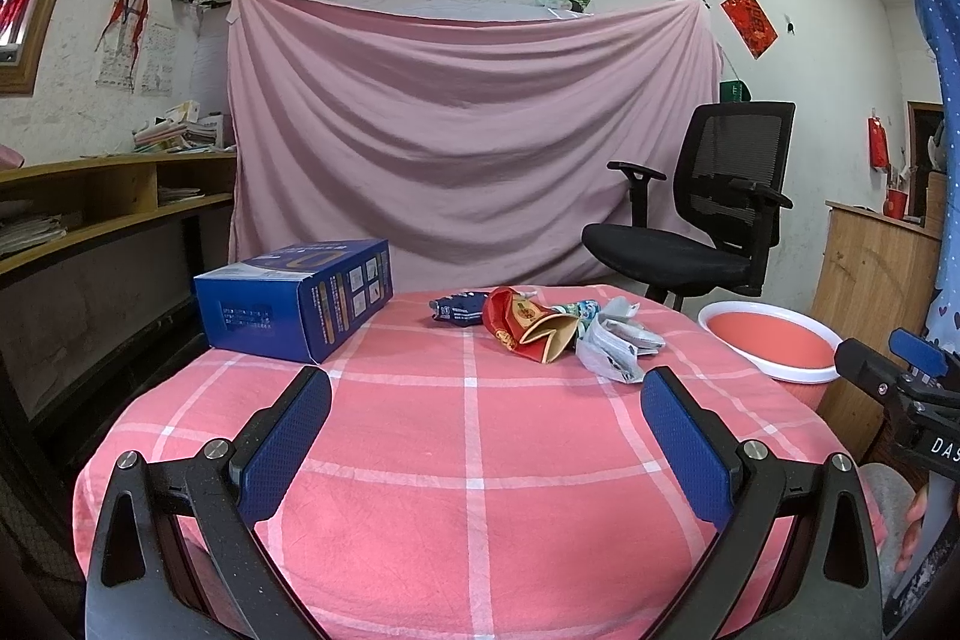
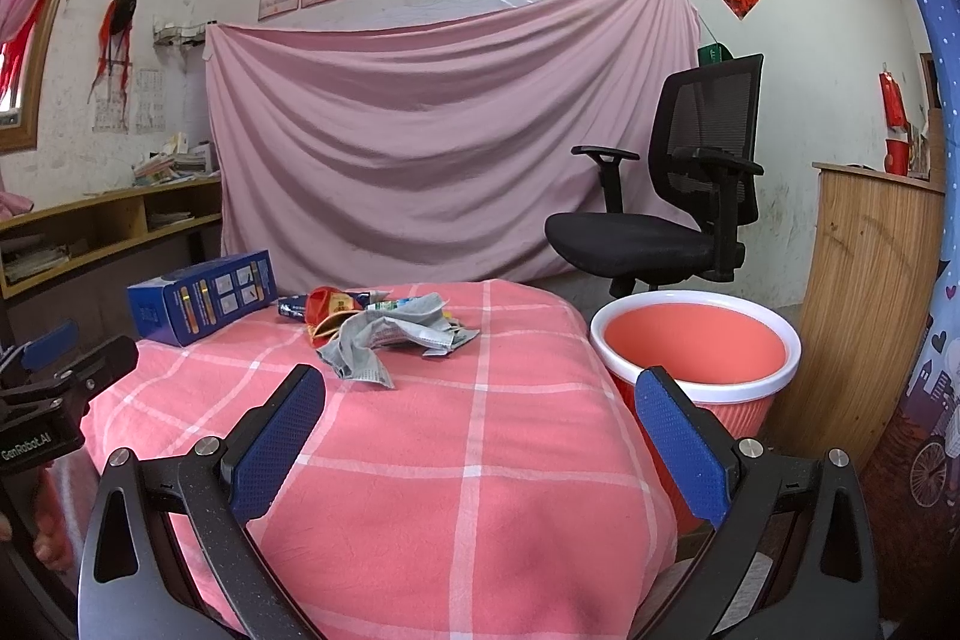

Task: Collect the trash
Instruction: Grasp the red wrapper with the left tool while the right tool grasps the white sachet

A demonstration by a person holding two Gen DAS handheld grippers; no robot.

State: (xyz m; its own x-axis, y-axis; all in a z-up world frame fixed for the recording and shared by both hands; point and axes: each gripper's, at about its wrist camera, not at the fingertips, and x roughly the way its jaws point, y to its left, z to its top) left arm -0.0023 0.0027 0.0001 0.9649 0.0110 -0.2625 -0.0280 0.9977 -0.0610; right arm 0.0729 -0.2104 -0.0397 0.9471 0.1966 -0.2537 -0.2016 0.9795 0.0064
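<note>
Your trash is bunched in one small heap on the pink checked surface (image 1: 468, 460): a grey crumpled wrapper (image 2: 384, 337) on the side nearest the bin, a red and gold packet (image 1: 528, 325) touching it, and a dark blue wrapper (image 1: 456, 309) on the far side of the packet from the bin. The pink bin (image 2: 696, 346) stands just beside the surface, below its edge, mouth open and with nothing inside that I can see. The blue box (image 1: 294, 304) sits well apart from the heap, on the side away from the bin; whether it counts as trash I can't say. Your right gripper (image 2: 480, 436) has its fingers spread wide and holding nothing, short of the heap, and your left gripper (image 1: 486, 436) is the same, wide and bare. I'd go in with the right, since it's the one closer to the bin. Take the grey wrapper first, as it lies on top and nearest. Come in low, one finger on each side of a raised fold, and pinch the bulk, not a loose corner. Thin film like that will probably slip or drag its neighbours along, so lift slowly, then release over the middle of the bin's mouth.
</note>
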